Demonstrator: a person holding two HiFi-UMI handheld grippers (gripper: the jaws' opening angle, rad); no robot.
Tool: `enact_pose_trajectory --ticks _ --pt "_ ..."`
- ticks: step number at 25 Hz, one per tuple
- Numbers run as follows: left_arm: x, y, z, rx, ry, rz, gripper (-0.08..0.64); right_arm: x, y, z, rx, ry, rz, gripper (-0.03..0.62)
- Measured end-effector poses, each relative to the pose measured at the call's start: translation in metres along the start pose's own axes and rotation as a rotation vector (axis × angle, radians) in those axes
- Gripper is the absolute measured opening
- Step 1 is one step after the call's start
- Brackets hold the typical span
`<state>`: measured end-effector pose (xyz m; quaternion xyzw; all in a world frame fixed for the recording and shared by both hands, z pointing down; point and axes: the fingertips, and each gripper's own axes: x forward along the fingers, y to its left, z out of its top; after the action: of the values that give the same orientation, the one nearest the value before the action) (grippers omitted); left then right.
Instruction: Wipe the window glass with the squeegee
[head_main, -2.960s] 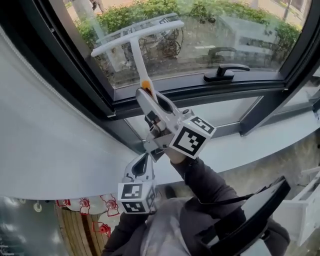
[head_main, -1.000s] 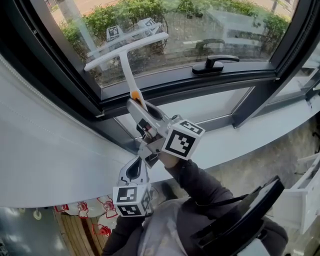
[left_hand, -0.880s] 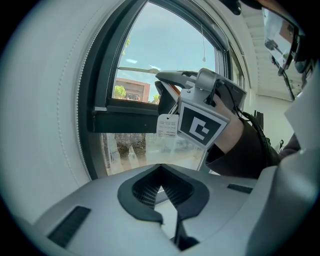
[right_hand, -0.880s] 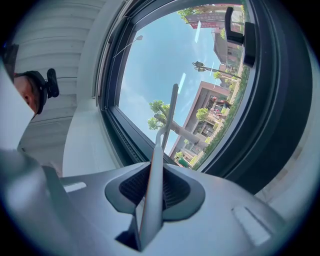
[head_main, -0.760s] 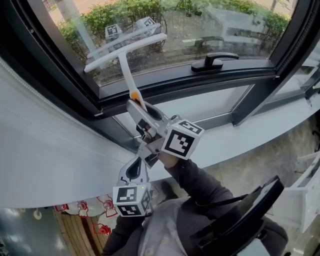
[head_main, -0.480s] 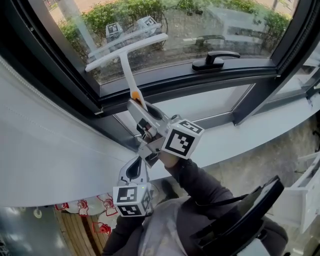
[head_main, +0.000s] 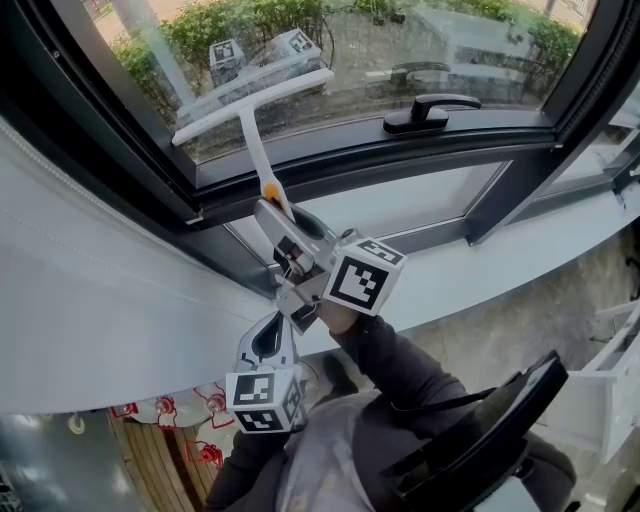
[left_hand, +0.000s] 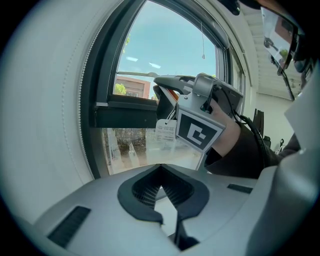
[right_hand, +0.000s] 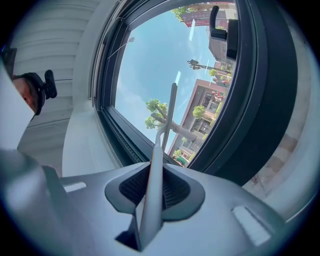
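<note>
We hold right gripper at frame centre, jaws clamped on handle of white squeegee. Blade lies against window glass, upper left. Left gripper sits just below, lower centre, jaws together, empty. Black window handle sits top, right of centre.

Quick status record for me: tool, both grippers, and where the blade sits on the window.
tool: white T-shaped squeegee
right gripper: jaws shut on the squeegee, low on its handle
left gripper: jaws together, nothing between them, held below the right gripper
blade position: left part of the window glass, right beside its own reflection; contact looks likely but is not certain
window handle: to the right of the blade, apart from it
</note>
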<state>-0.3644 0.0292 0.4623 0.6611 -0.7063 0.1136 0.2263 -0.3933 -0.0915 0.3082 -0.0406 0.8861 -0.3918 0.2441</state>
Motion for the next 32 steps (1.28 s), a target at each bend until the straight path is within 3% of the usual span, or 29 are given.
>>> enact_pose_trajectory --ticks 32 --pt "0.005 0.002 -0.018 -0.028 0.048 0.01 -0.002 -0.012 -0.024 -0.019 0.049 0.019 -0.012 0.064"
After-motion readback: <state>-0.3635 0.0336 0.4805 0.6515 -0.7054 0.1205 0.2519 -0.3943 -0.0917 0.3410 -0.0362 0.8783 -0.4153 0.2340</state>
